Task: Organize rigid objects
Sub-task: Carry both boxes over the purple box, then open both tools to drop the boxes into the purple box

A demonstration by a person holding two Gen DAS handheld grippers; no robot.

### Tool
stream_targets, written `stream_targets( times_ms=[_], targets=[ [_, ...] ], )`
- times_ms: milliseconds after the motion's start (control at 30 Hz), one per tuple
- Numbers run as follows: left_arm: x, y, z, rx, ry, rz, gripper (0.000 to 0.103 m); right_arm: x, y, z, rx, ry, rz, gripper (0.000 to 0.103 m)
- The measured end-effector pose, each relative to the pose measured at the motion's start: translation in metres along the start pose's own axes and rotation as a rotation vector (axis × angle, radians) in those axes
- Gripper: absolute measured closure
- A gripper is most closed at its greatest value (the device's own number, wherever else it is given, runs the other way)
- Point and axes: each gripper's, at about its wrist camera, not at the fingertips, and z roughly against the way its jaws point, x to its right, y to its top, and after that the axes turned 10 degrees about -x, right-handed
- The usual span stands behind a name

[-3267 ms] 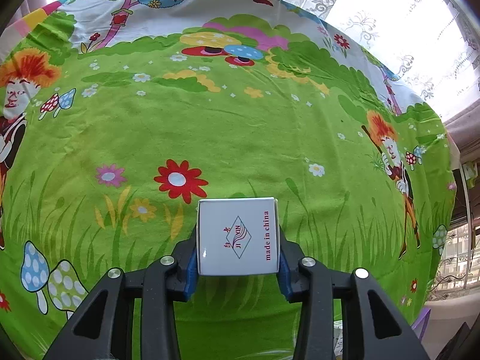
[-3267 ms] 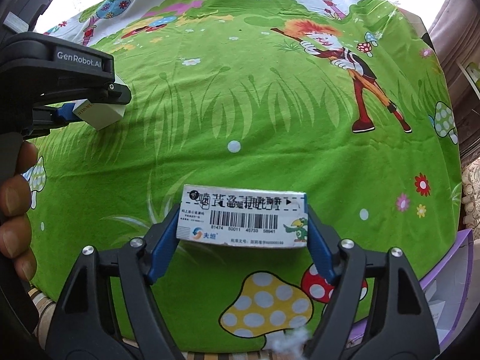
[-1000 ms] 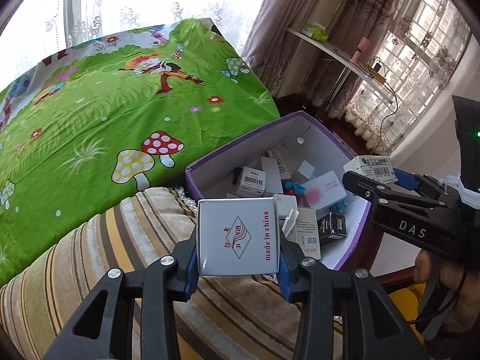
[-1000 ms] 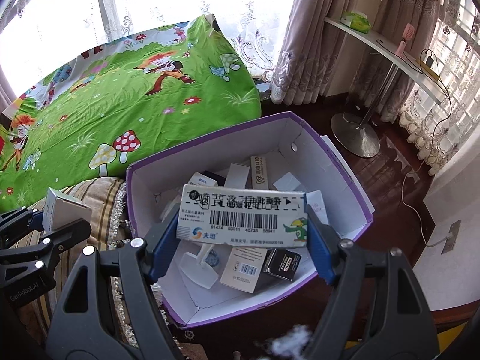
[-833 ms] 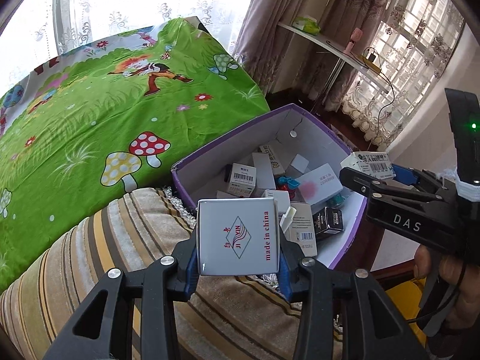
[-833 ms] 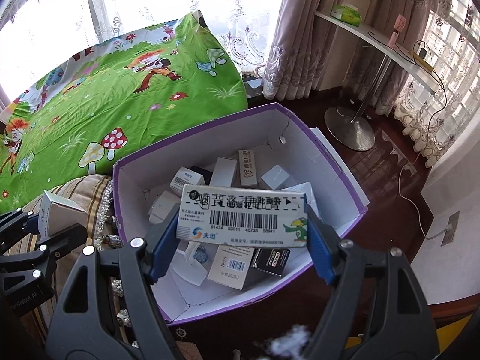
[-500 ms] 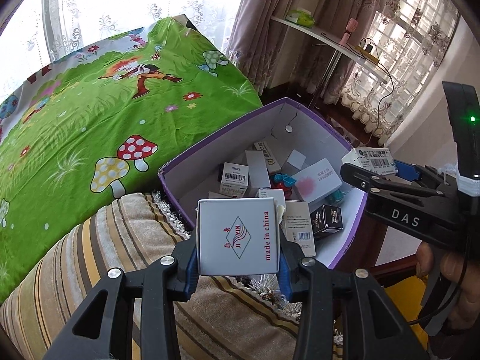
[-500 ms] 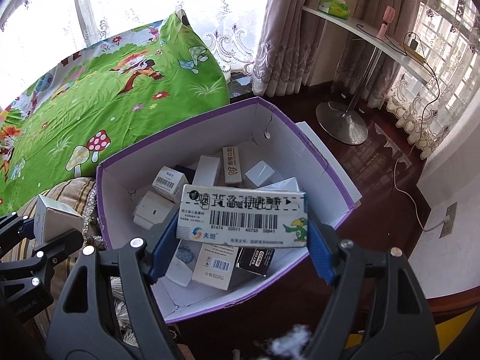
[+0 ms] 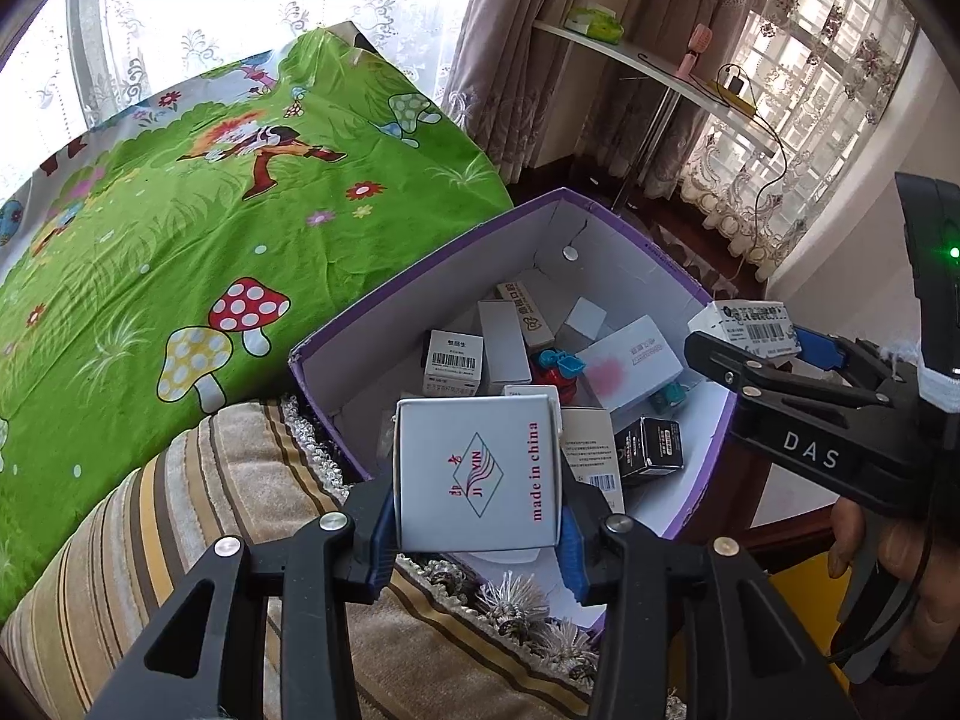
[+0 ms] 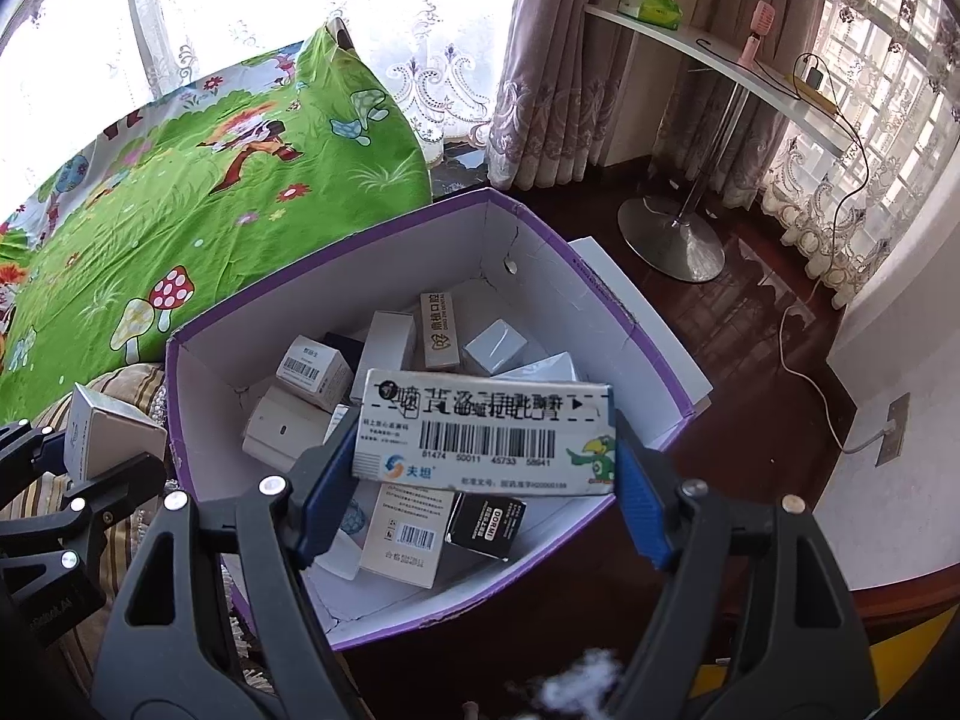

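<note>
Blue rubber pads on the left gripper press against both side faces of a small white carton, printed with a red diamond logo and "made in china", so its jaws are clamped on that box. Seen from the right wrist, the right gripper is likewise clamped, its pads on the two short ends of a long white medicine box with a barcode and a green parrot. Both are thin cardboard cartons: probably light, stiff enough to hold their shape, but likely to dent if squeezed hard, and smooth enough to slip from a loose hold. Opposite flat faces, as gripped here, look like the sensible place to hold them. The long box hangs over the middle of an open purple box with white inner walls. The small carton sits lower left of it, over the near-left rim, where the box meets a striped cushion with a tasselled edge. Inside lie many other small cartons, among them a black box, a barcoded white box and a tan stick-shaped box, loosely piled. To the far left is a green cartoon bedsheet with mushrooms. Farther right are dark wooden floor, lace curtains and a narrow white shelf. A person's hand grips the right tool's handle at the right edge of the left view.
</note>
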Motion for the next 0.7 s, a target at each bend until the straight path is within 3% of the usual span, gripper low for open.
stream_targets(
  times_ms=[167,333,500,700],
  targets=[
    [0.000,0.001,-0.003,-0.013,0.000,0.000,0.057,0.000,0.000,-0.001,-0.003,0.001,-0.001,0.024],
    [0.000,0.001,-0.002,-0.008,-0.002,0.004,0.039,-0.001,0.000,-0.001,-0.006,0.008,0.002,0.016],
    [-0.001,-0.002,0.000,-0.016,-0.011,0.013,0.036,-0.003,-0.003,0.001,-0.011,0.020,0.012,0.014],
    [-0.005,-0.019,0.001,-0.069,-0.044,0.046,0.022,-0.004,-0.012,0.007,-0.017,0.014,0.032,0.012]
  ],
)
